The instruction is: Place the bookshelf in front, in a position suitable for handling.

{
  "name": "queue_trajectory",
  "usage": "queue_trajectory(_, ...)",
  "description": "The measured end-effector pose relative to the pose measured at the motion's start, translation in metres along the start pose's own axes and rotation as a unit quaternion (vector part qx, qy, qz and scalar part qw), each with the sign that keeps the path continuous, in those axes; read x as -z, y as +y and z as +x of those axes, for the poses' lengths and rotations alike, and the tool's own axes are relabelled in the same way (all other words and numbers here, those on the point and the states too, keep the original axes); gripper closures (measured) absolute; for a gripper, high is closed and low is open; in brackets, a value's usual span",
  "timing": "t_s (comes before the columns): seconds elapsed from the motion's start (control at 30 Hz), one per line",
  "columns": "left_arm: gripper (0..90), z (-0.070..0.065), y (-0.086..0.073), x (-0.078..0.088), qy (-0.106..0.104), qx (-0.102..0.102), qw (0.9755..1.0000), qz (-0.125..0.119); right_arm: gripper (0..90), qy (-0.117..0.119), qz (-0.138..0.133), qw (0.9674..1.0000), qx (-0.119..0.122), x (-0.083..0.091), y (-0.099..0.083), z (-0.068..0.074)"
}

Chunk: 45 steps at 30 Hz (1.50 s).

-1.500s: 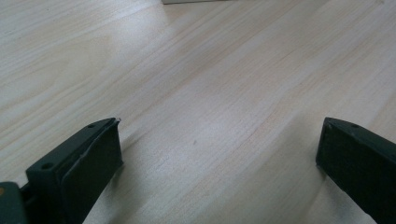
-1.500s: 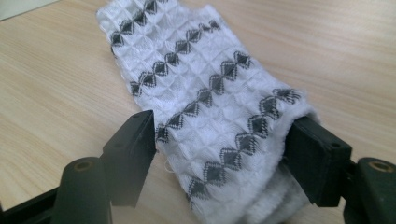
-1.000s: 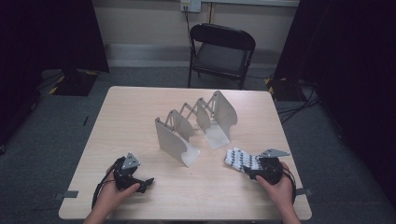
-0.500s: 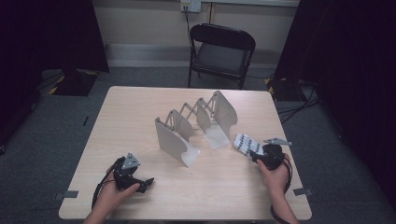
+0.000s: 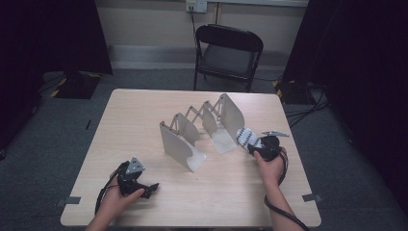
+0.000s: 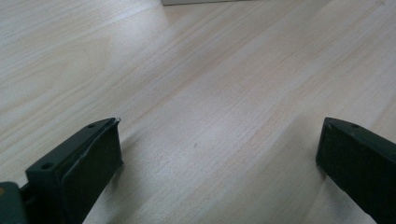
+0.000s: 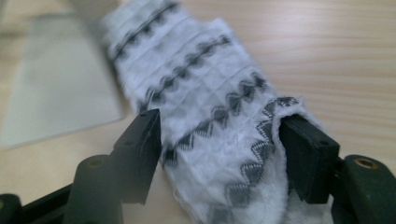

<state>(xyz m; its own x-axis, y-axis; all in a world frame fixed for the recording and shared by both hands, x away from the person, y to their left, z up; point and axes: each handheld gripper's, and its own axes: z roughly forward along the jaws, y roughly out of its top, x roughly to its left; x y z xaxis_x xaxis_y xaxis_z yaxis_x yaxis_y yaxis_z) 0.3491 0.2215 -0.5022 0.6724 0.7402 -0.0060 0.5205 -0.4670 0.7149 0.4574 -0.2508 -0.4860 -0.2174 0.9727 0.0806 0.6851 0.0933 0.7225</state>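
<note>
A folded white sock with grey zigzag bands (image 5: 247,137) hangs just above the table beside the right end of a grey accordion rack of upright panels (image 5: 202,130). My right gripper (image 5: 257,147) is shut on the sock. In the right gripper view the sock (image 7: 201,79) bulges between the two pads, which press on it from either side; the jaws have just been opening a little around it. A flat grey panel base (image 7: 56,79) lies just behind. My left gripper (image 5: 149,188) rests low at the front left, open, with bare wood between its jaws (image 6: 219,154).
The light wooden table (image 5: 130,115) carries the rack at its middle. A black folding chair (image 5: 228,53) stands behind the far edge. Cables trail from both grippers toward the front edge.
My right hand has carried the sock away from the front edge, up to the rack's right end panel. The left hand has stayed put.
</note>
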Motion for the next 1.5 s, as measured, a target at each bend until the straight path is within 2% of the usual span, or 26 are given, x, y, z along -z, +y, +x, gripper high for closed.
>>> queue_trajectory(0.03,0.0,0.0,0.0,0.0,0.0,-0.001,1.0,0.001,33.1,0.011,0.005,0.9997,0.023,0.004,-0.005,0.01)
queue_trajectory(0.07,0.0,0.0,0.0,0.0,0.0,-0.001,1.0,0.001,33.1,0.011,0.005,0.9997,0.023,0.004,-0.005,0.01)
queue_trajectory(0.1,0.0,0.0,0.0,0.0,0.0,0.0,1.0,0.0,33.2,0.034,0.003,0.9989,0.031,0.01,-0.011,0.015)
queue_trajectory(0.17,0.0,0.0,0.0,0.0,0.0,-0.001,1.0,0.002,33.2,0.048,0.004,0.9982,0.036,0.017,-0.014,0.018)
queue_trajectory(0.23,0.0,0.001,0.0,0.0,0.001,-0.004,1.0,0.003,33.2,0.034,0.002,0.9981,0.051,0.025,-0.017,0.017)
queue_trajectory(0.27,0.0,0.001,0.0,0.0,0.001,-0.004,1.0,0.003,33.2,0.034,0.002,0.9981,0.051,0.025,-0.017,0.017)
queue_trajectory(0.3,0.0,0.001,0.0,0.0,0.001,-0.004,1.0,0.003,34.1,0.029,-0.006,0.9977,0.062,0.033,-0.018,0.012)
queue_trajectory(0.5,0.0,0.0,0.0,0.0,0.0,-0.002,1.0,0.003,35.6,0.02,-0.021,0.998,0.056,0.043,-0.018,-0.002)
queue_trajectory(0.67,0.0,0.0,0.0,0.0,0.001,0.001,1.0,0.001,37.1,0.013,-0.029,0.9975,0.063,0.045,-0.013,-0.006)
queue_trajectory(0.7,0.0,0.0,0.0,0.0,0.001,0.001,1.0,0.001,37.6,0.013,-0.036,0.9967,0.072,0.046,-0.009,-0.007)
queue_trajectory(0.8,0.0,0.0,0.0,0.0,0.001,0.001,1.0,0.001,38.5,0.02,-0.039,0.9961,0.077,0.046,-0.005,-0.007)
queue_trajectory(0.83,0.0,0.0,0.0,0.0,0.001,0.001,1.0,0.001,39.7,0.026,-0.042,0.9956,0.08,0.045,-0.003,-0.007)
queue_trajectory(0.9,0.0,0.0,0.0,0.0,0.001,0.001,1.0,0.001,41.7,0.041,-0.03,0.9955,0.081,0.037,0.0,-0.005)
queue_trajectory(0.93,0.0,0.0,0.0,0.0,0.001,0.001,1.0,0.001,41.7,0.041,-0.03,0.9955,0.081,0.037,0.0,-0.005)
queue_trajectory(1.0,0.0,0.0,0.0,0.0,0.001,0.001,1.0,0.001,41.7,0.039,-0.009,0.9947,0.094,0.027,-0.003,-0.002)
queue_trajectory(1.03,0.0,0.0,0.0,0.0,0.001,0.001,1.0,0.001,41.2,0.031,0.005,0.9952,0.093,0.018,-0.006,-0.001)
queue_trajectory(1.2,0.0,0.0,0.0,0.0,0.001,0.001,1.0,0.001,40.8,0.037,0.002,0.9965,0.075,0.005,-0.008,-0.002)
queue_trajectory(1.43,0.0,0.0,0.0,0.0,0.001,0.001,1.0,0.001,46.5,0.034,0.007,0.9958,0.085,-0.007,0.004,0.006)
queue_trajectory(1.5,0.0,0.0,0.0,0.0,0.001,0.001,1.0,0.001,52.7,0.033,0.007,0.9951,0.093,-0.014,0.01,0.012)
